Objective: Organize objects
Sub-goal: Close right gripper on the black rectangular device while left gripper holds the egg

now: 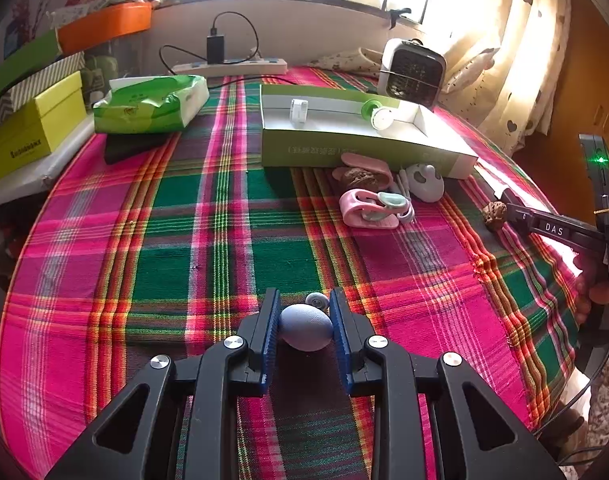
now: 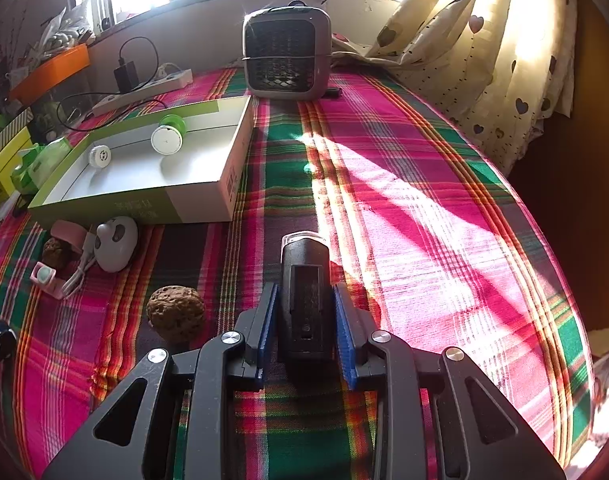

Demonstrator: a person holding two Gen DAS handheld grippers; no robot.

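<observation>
Blue ribbed pads of the left gripper [image 1: 305,320] press on either side of a pale lilac egg-shaped ball [image 1: 306,327], so the jaws stand nearly closed and hold it low on the plaid tablecloth [image 1: 184,240]; a small grey swirl-marked disc [image 1: 317,300] lies just beyond, at twelve o'clock. The ball looks light and smooth, probably slippery (a grip across its widest part, as here, seems safest).

From its own camera, the right gripper [image 2: 303,312] is likewise drawn in on a black torch-like device [image 2: 304,296], pads against its flanks near the rear end. It looks rigid and heavier, and its flat sides should take a firm grip mid-body.

Outward from there, a brown wrinkled walnut [image 2: 175,312] sits at nine o'clock, close by. Farther, at ten o'clock, small pink and white gadgets [image 2: 112,246] cluster before the open green-and-white box [image 2: 200,200], which already holds two round white items. A small grey heater [image 2: 287,54] stands at twelve o'clock under the window.
</observation>
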